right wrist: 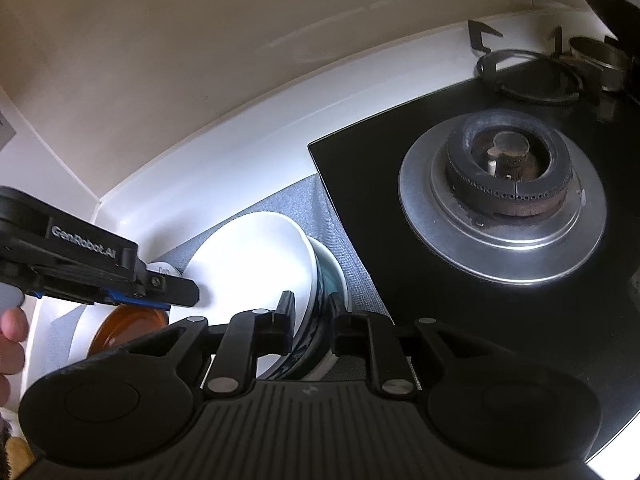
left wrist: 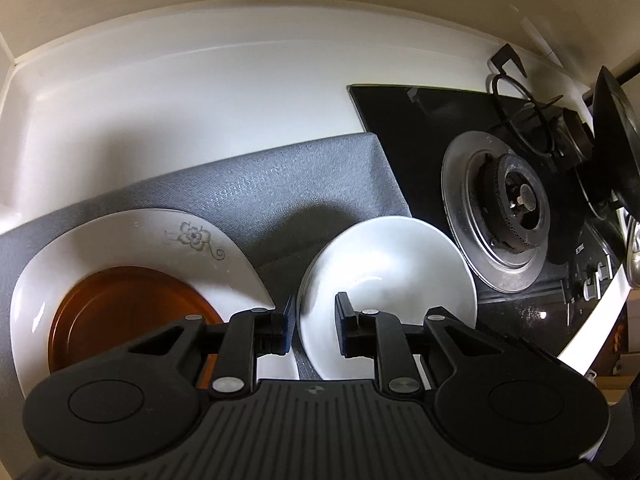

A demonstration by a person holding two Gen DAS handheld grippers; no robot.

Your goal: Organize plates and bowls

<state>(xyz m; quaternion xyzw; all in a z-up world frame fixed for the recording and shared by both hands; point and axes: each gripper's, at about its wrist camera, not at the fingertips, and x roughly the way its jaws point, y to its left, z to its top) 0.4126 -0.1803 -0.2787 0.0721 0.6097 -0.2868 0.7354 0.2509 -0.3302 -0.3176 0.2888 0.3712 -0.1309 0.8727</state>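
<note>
White counter (left wrist: 224, 92), grey mat (left wrist: 256, 184), stove (right wrist: 504, 216).

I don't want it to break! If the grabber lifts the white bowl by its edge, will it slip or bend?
The white bowl looks like glazed ceramic, so it probably stays stiff but could chip or shatter if dropped. Its shiny rim may be slippery between the left gripper fingers. Held by one edge, it would likely tilt, since most of its weight hangs away from the grip.

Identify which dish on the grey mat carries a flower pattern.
The large white plate on the left, with a grey flower on its rim and an amber plate inside; the white bowl is plain.
</note>
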